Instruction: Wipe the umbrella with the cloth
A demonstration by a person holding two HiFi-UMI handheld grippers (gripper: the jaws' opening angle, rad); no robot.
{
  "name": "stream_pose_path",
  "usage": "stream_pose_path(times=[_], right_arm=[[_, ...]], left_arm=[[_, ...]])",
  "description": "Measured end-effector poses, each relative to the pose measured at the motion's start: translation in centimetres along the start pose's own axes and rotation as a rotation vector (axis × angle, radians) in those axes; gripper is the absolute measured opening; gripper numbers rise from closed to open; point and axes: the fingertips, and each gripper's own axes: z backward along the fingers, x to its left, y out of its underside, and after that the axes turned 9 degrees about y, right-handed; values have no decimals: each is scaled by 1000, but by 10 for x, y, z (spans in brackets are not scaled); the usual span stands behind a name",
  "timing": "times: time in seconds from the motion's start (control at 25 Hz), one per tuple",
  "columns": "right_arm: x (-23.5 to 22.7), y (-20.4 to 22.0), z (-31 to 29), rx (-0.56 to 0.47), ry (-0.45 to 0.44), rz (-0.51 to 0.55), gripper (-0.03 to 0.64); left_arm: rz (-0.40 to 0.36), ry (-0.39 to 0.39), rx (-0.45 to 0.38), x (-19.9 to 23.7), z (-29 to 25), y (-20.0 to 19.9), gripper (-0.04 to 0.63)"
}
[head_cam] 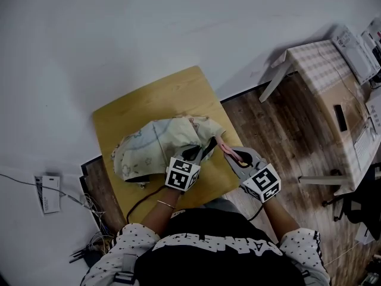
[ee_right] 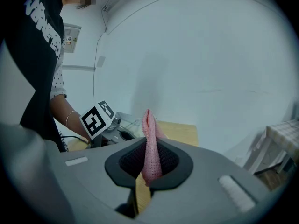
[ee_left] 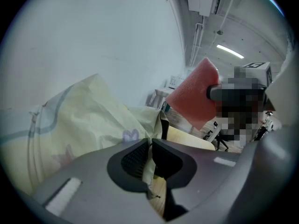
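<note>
Now, umbrella (ee_left: 84, 120) pinched in left jaws, cloth (ee_right: 151, 146) in right jaws

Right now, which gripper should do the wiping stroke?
Right. The right gripper pinches the pink cloth beside the umbrella; the left gripper is clamped on its fabric.

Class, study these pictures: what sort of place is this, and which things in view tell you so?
Probably an indoor workroom or lab rather than a home: a small wooden table against a plain white wall, loose cables on the wood-pattern floor, and exposed pipes with a strip light overhead.
</note>
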Motion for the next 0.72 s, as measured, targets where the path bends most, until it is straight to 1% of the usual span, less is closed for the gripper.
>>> stream_pose_path(times=[0.08, 0.12, 0.2, 0.28, 0.4, 0.56, 0.72], right_arm=[[2, -3, -3, -9, -5, 2, 32], [4, -5, -4, -13, -10, 6, 32], [7, -9, -8, -25, -21, 14, 32], [10, -14, -11, -38, -31, 16, 32], [14, -23, -17, -61, -45, 25, 32], [19, -36, -26, -96, -56, 20, 32], [31, -63, -38, -152, -91, 11, 32]], left_arm=[[-5, 3, -7, -2, 4, 0, 44], [-19, -5, -12, -3, 7, 0, 51], [-74, -26, -17, -8, 15, -3, 46], [-129, -31, -14, -16, 23, -7, 50], [-164, -34, -19, -26, 36, -8, 67], [-119, -70, -81, -24, 64, -12, 68], [-75, -137, -162, -13, 103, -21, 67]])
